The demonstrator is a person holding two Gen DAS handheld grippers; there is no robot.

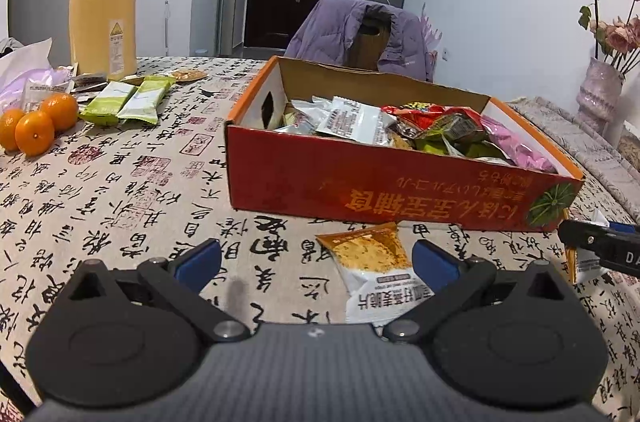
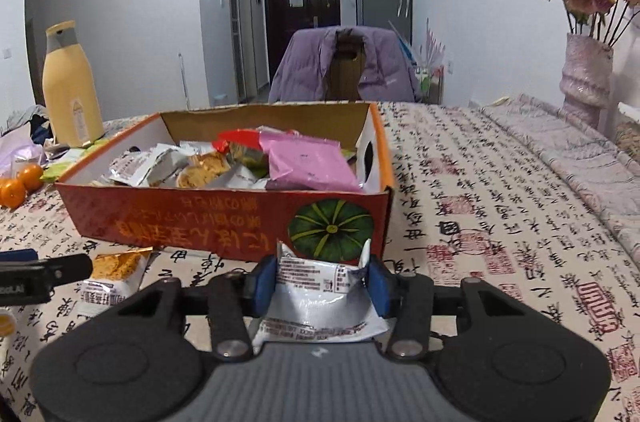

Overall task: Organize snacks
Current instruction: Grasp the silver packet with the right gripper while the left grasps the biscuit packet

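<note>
An orange-red cardboard box [image 1: 400,190] [image 2: 224,222] full of mixed snack packets stands on the table. My left gripper [image 1: 316,258] is open, low over the table, with an orange-and-white snack packet [image 1: 372,270] lying between its fingers, just in front of the box; the packet also shows in the right wrist view [image 2: 112,278]. My right gripper [image 2: 320,282] is shut on a white snack packet [image 2: 316,298] close to the box's front wall near its right corner. Two green snack bars [image 1: 128,100] lie at the far left.
A yellow thermos [image 1: 104,2] [image 2: 70,90], three oranges [image 1: 36,124], and loose wrappers sit at the left. A chair with a purple jacket [image 1: 360,34] stands behind the table. A vase of dried roses [image 2: 586,78] stands at the right. Calligraphy-print tablecloth [image 2: 500,222] covers the table.
</note>
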